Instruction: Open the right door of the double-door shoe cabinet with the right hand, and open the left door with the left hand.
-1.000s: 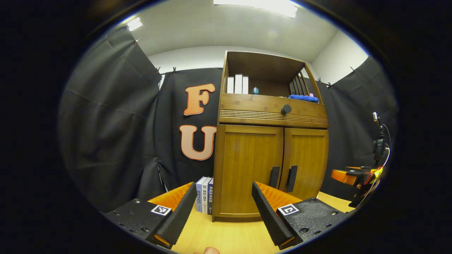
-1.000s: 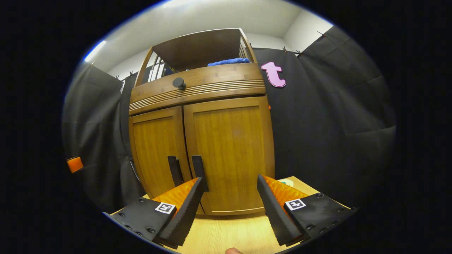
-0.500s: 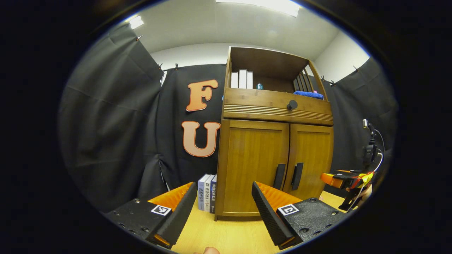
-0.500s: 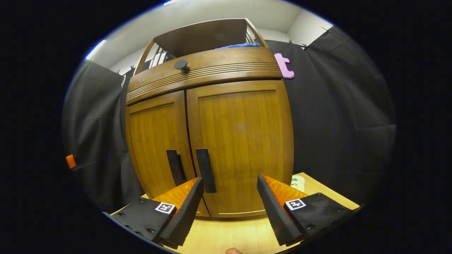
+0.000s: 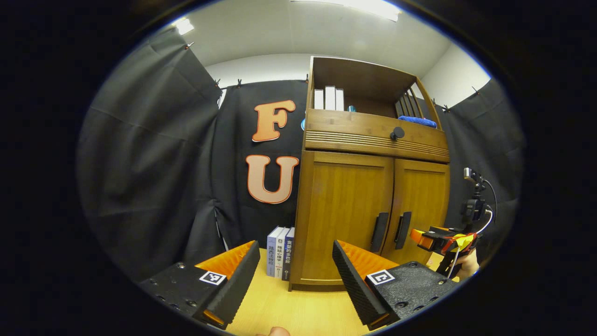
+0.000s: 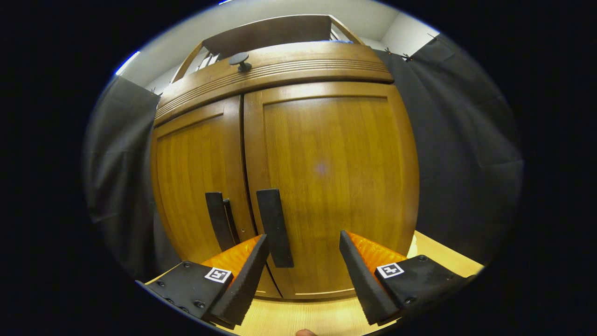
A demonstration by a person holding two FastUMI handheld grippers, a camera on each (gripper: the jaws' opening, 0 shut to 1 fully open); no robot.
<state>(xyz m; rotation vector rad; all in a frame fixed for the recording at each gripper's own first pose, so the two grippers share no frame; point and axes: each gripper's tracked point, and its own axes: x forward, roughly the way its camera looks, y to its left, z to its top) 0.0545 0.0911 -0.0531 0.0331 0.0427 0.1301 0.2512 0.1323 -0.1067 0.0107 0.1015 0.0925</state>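
- Brown wooden right door (image 6: 326,186) of the double-door shoe cabinet stands shut straight ahead of the right gripper (image 6: 303,275); rigid and probably hinged at its outer edge.
- Its black upright bar handle (image 6: 274,226), long axis vertical, sits just above the left-hand finger: the place to grip.
- Fingers spread, holding nothing.
- Left gripper (image 5: 296,280), fingers likewise apart and empty, faces the closed left door (image 5: 345,214) from well back.

Left claw (image 5: 296,261) fingers spread wide, right claw (image 6: 303,259) likewise spread, both holding nothing
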